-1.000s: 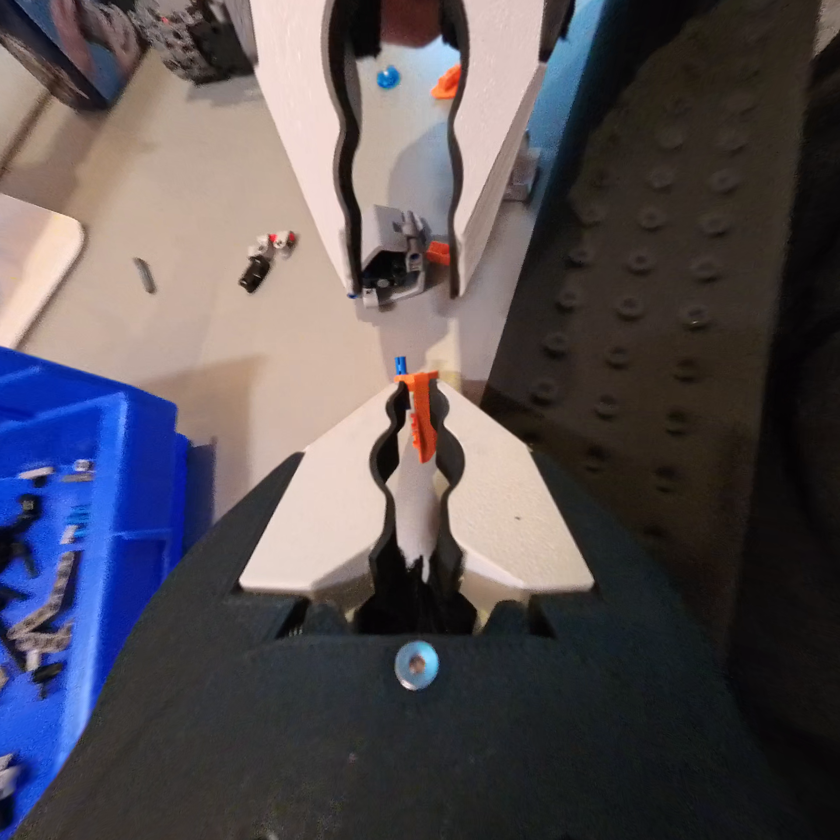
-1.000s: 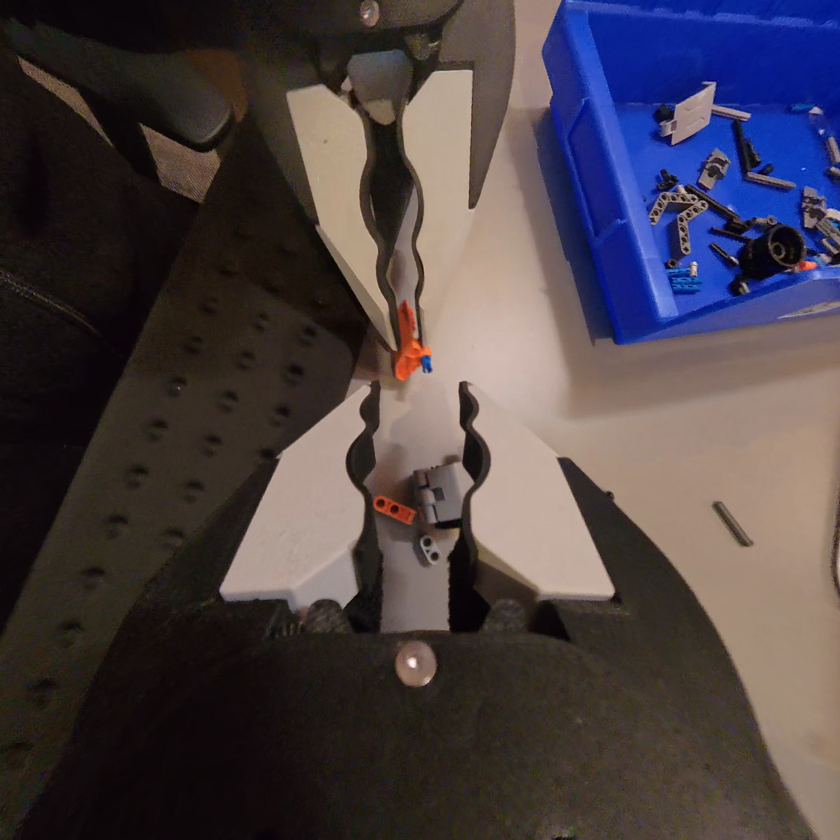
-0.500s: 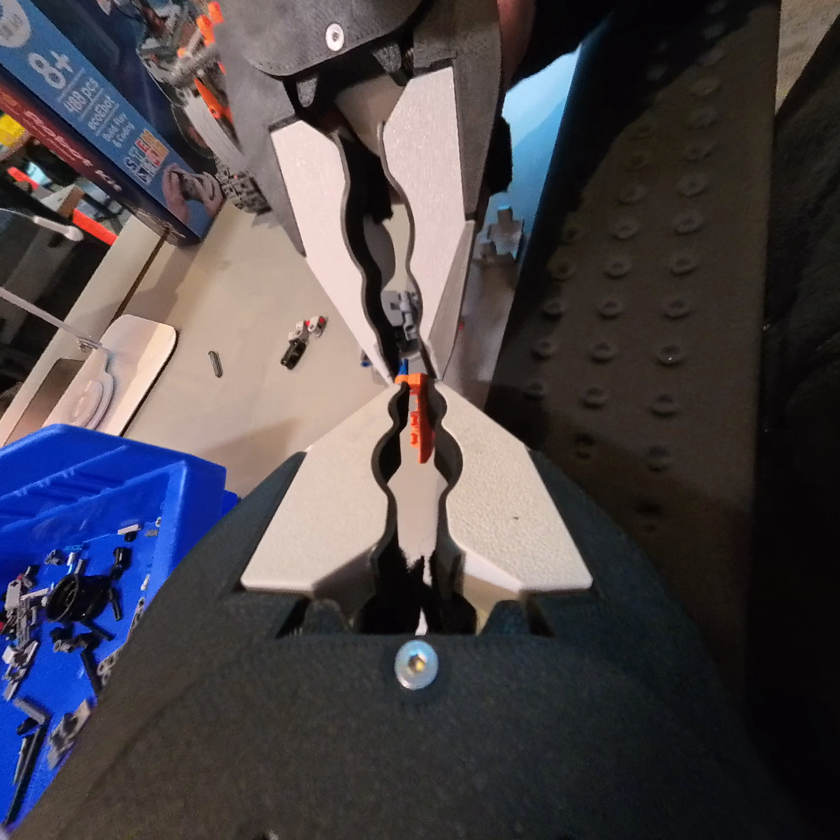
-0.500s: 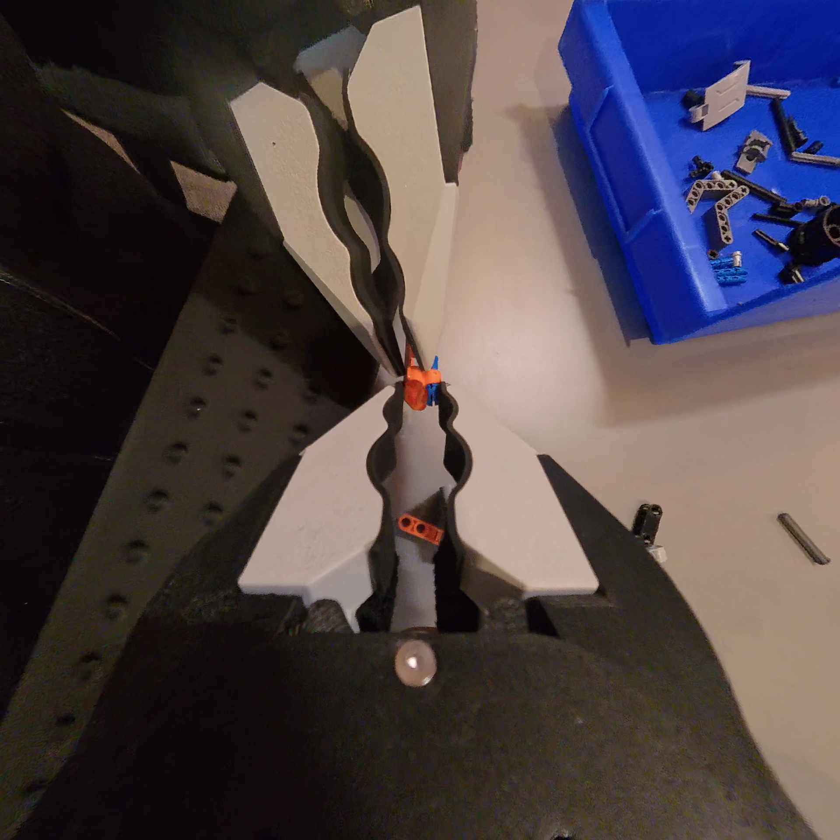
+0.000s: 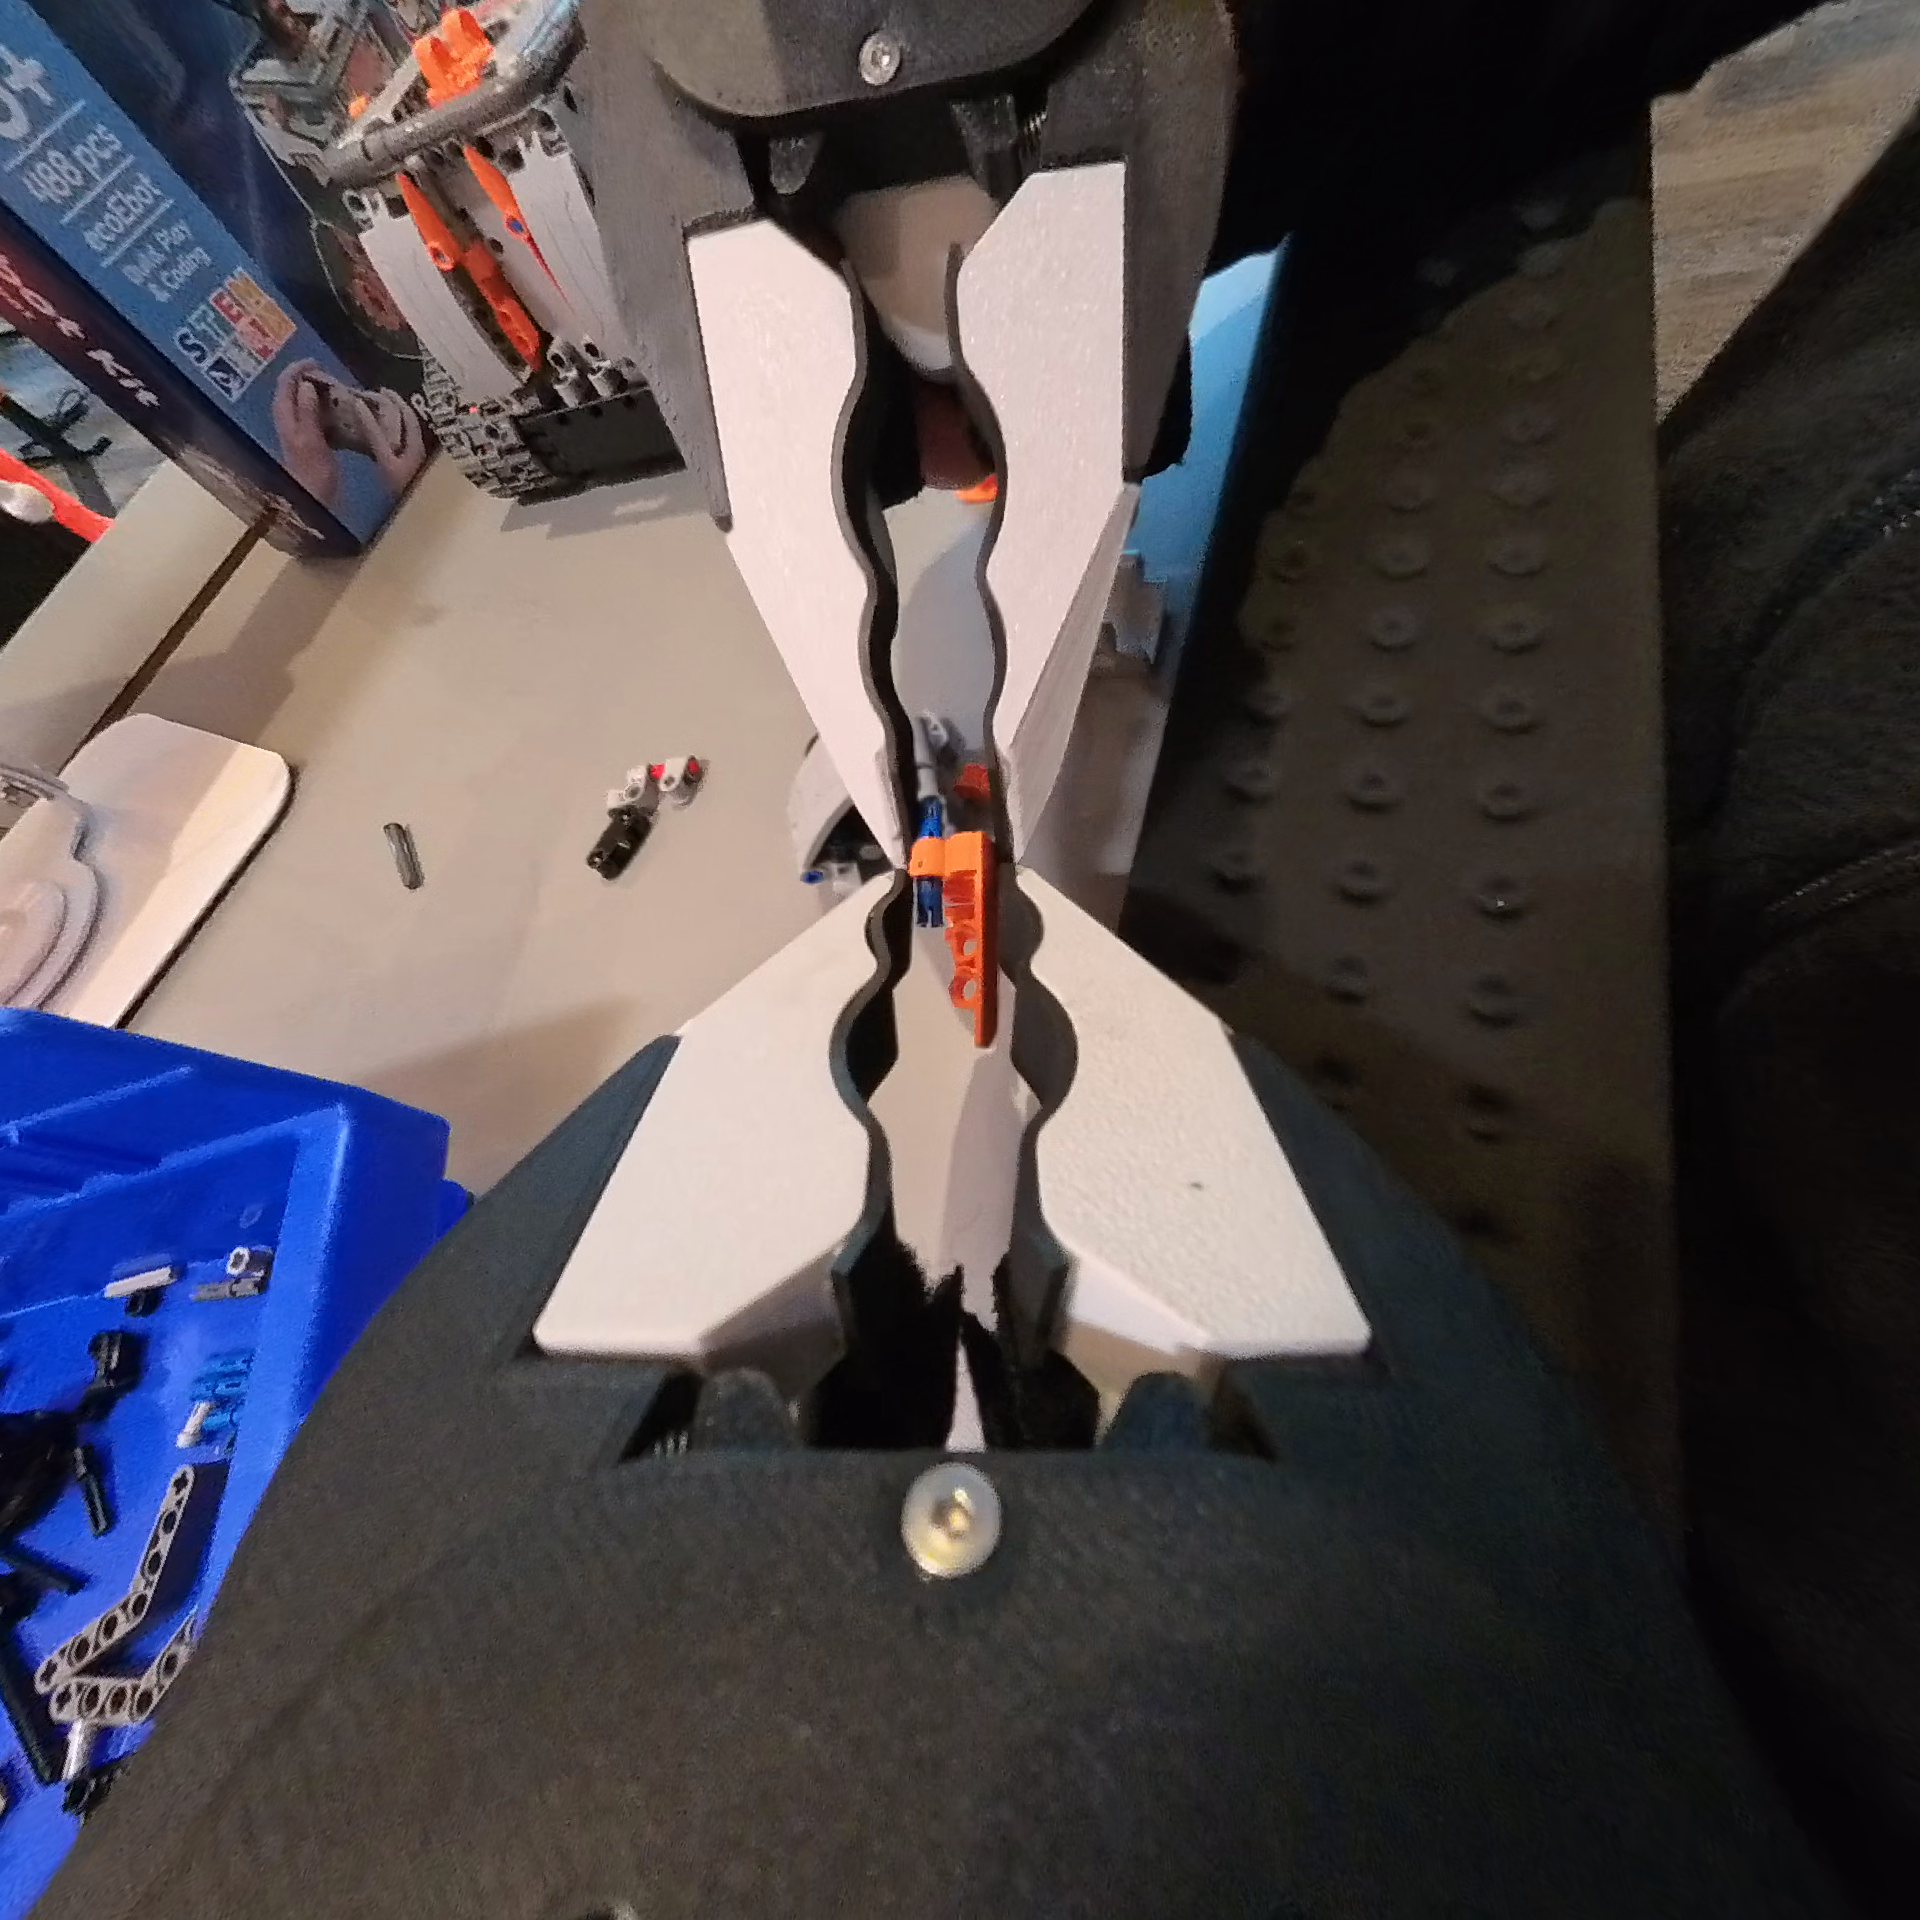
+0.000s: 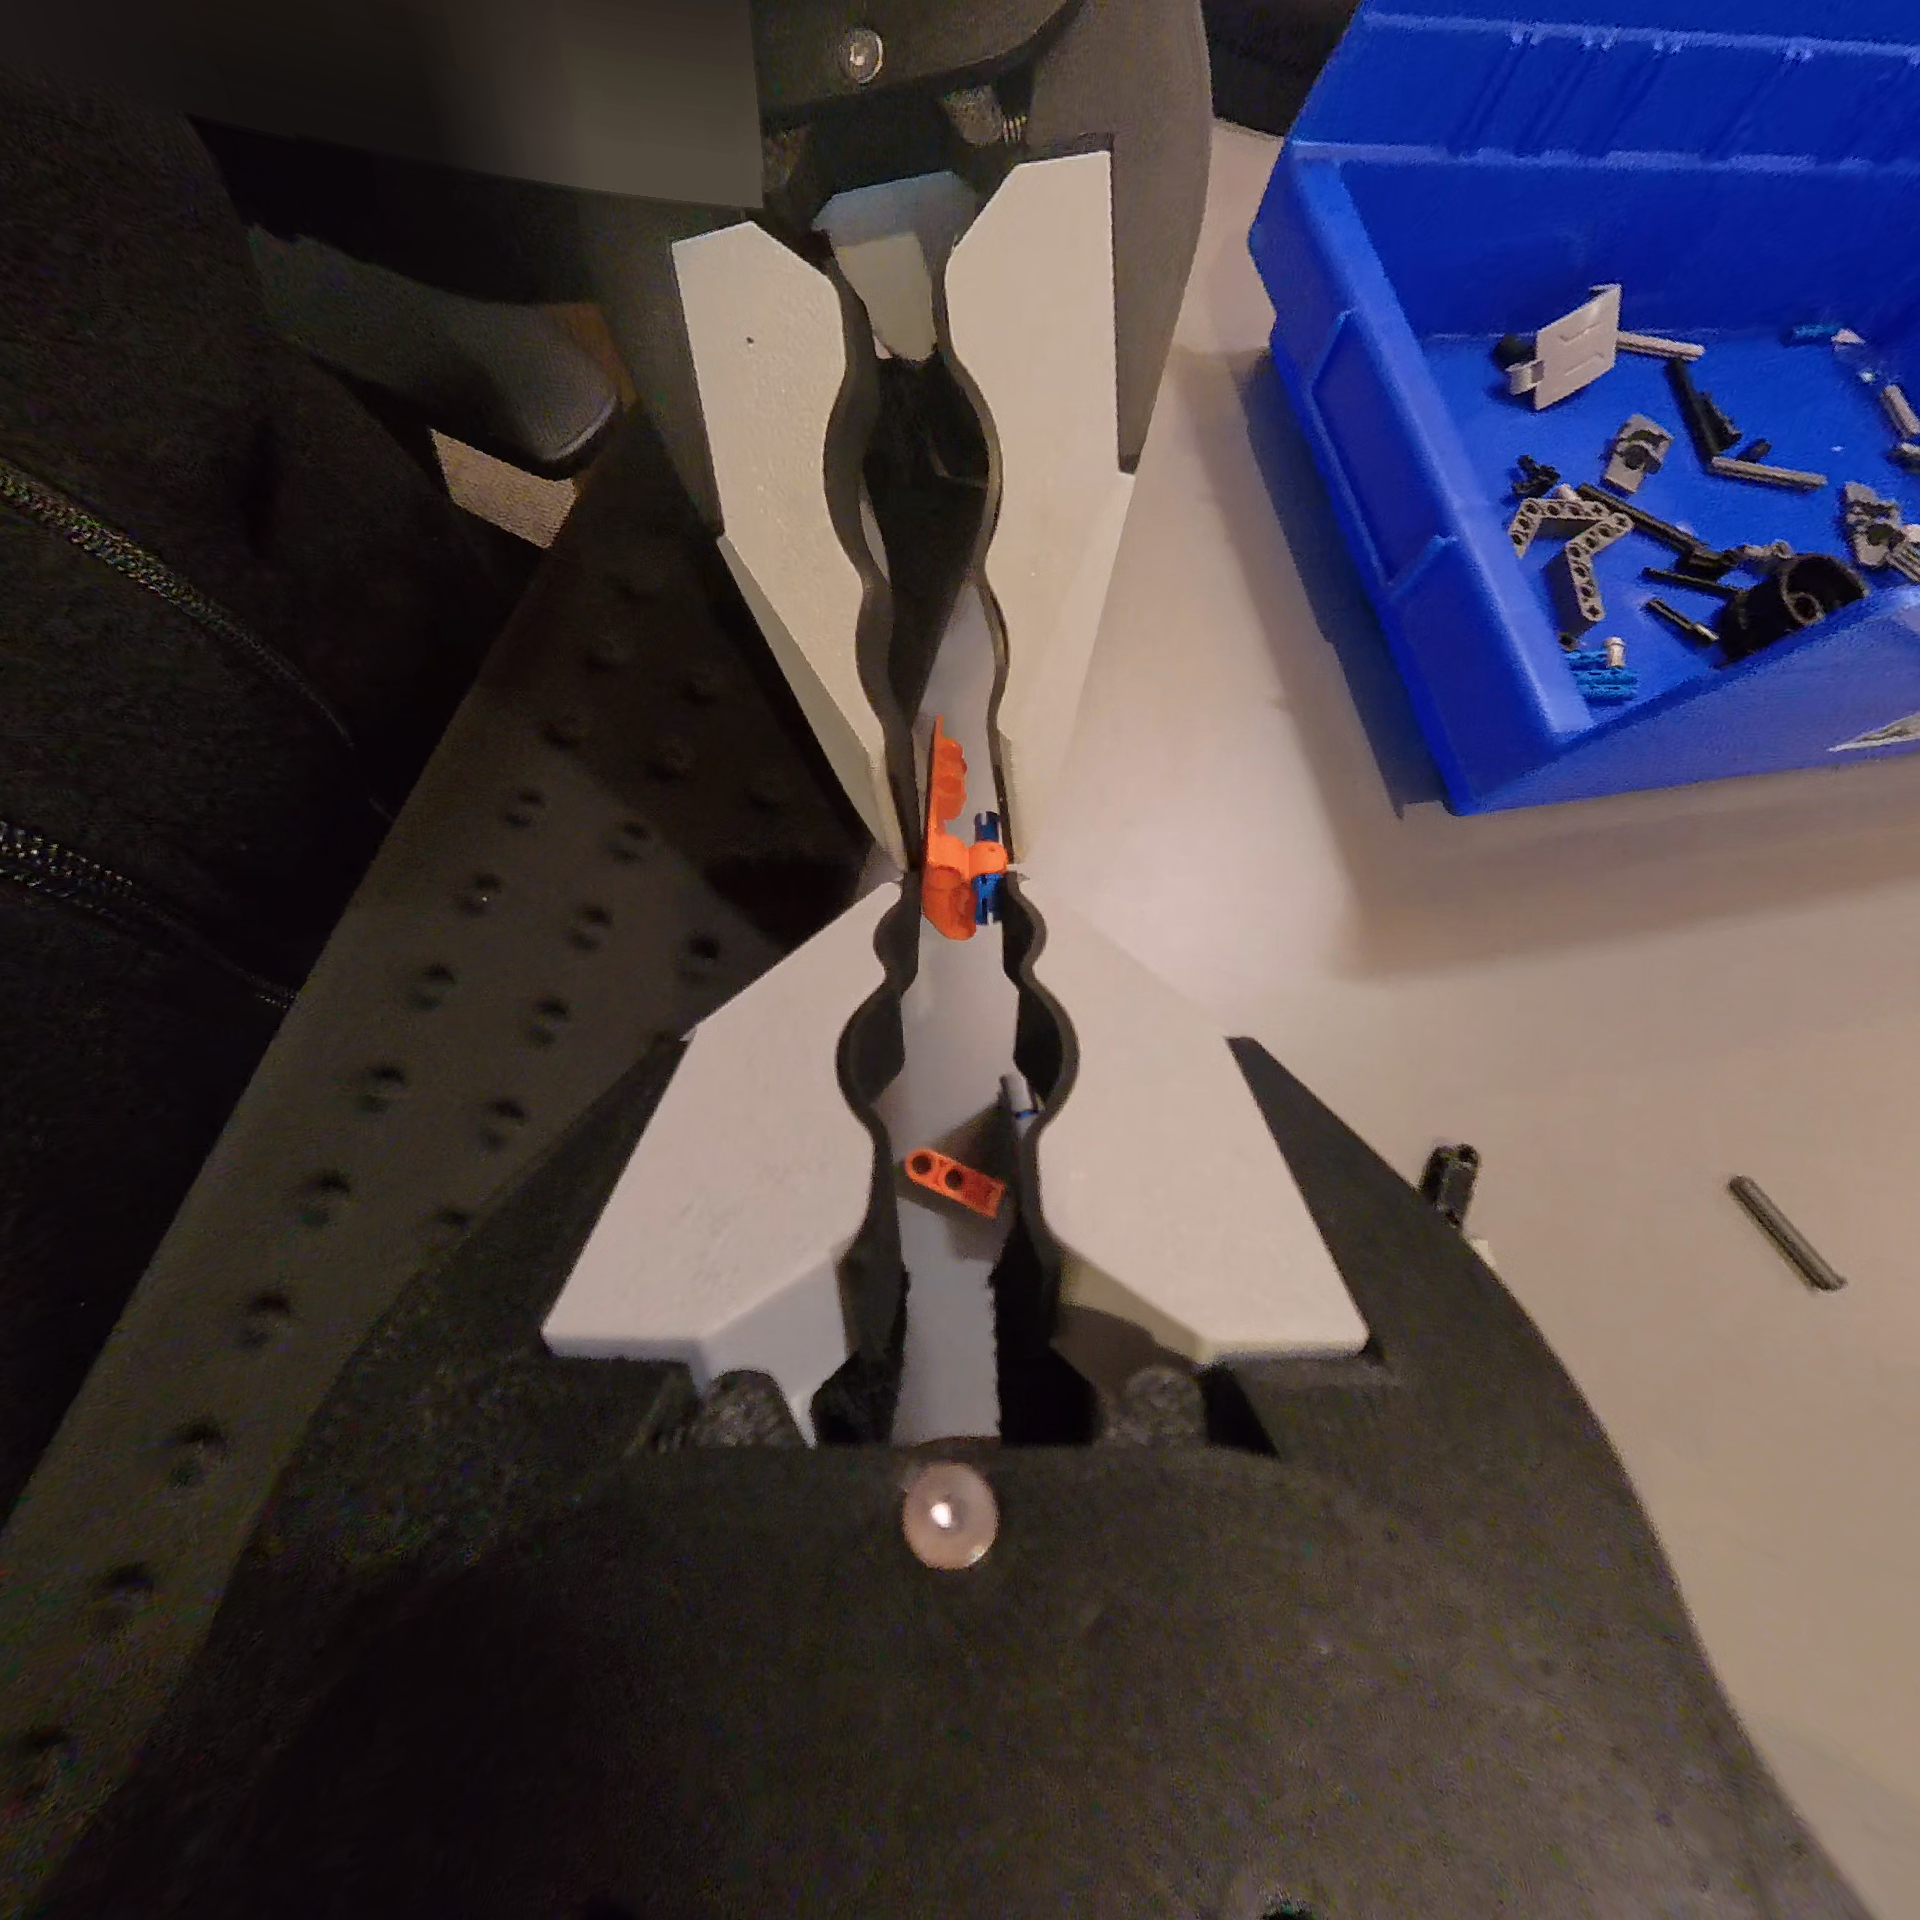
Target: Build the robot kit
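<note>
My left gripper (image 5: 951, 904) is shut on an orange beam (image 5: 971, 935) that carries a blue pin (image 5: 928, 883) at its front end. It holds them above the beige table (image 5: 468, 727). My right gripper (image 6: 961, 894) comes from the opposite side, tip to tip with the left one. Its fingers are closed around the beam's front end (image 6: 951, 883) and the blue pin (image 6: 985, 883). Under the right gripper a small orange beam (image 6: 954, 1184) and a grey part (image 6: 1013, 1101) lie on the table.
A blue bin (image 6: 1351, 468) with several grey and black parts stands beside the grippers; it also shows in the left wrist view (image 5: 208, 1195). A black dotted mat (image 5: 1403, 831) runs along the other side. A box (image 5: 156, 260), a built model (image 5: 488, 260), loose parts (image 5: 644, 800) and a dark axle (image 6: 1787, 1231) lie around. The tips of both grippers are at nearly the same place.
The right gripper has risen from the grey part on the table, come up to the left gripper's tips and narrowed around the orange beam's end. The left gripper kept hold of the beam.
</note>
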`<state>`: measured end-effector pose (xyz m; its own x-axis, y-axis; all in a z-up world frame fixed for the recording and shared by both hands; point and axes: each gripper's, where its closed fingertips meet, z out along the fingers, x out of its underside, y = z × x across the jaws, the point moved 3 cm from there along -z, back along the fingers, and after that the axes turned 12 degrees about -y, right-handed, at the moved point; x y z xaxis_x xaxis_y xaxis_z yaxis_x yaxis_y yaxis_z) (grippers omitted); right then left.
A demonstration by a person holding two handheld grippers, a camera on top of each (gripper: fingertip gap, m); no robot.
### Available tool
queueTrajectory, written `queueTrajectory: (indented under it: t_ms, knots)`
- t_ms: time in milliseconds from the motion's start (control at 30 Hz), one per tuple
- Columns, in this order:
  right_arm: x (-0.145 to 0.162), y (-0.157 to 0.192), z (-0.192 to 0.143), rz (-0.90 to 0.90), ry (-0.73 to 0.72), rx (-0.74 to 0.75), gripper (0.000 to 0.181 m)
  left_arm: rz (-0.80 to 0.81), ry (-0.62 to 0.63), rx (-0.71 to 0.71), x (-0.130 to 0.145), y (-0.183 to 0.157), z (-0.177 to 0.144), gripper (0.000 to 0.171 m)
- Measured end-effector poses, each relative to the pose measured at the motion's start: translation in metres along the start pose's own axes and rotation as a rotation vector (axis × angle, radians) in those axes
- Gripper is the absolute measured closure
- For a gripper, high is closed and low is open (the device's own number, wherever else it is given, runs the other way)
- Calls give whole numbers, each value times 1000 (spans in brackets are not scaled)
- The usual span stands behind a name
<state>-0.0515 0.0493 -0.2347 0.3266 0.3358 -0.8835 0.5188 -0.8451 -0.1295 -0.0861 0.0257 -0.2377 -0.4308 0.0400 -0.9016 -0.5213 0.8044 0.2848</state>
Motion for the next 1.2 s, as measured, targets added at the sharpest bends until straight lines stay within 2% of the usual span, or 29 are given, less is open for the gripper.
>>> queueTrajectory:
  t_ms: [100,233,267,433,733,1200]
  knots:
    - [-1,-9,-10,2,-4,40,159,13,57,-23,6,4,5,158]
    - [19,-25,-25,19,72,83,130,13,112,-23,10,4,15,158]
    - [24,-26,-27,17,94,75,129,9,128,-22,12,6,17,158]
    - [40,-30,-19,-10,145,33,146,-19,165,10,22,11,27,158]
    - [42,-32,-18,25,102,11,147,-37,173,13,28,16,33,159]
    - [43,-37,-17,61,62,87,148,-53,161,-1,29,20,33,159]
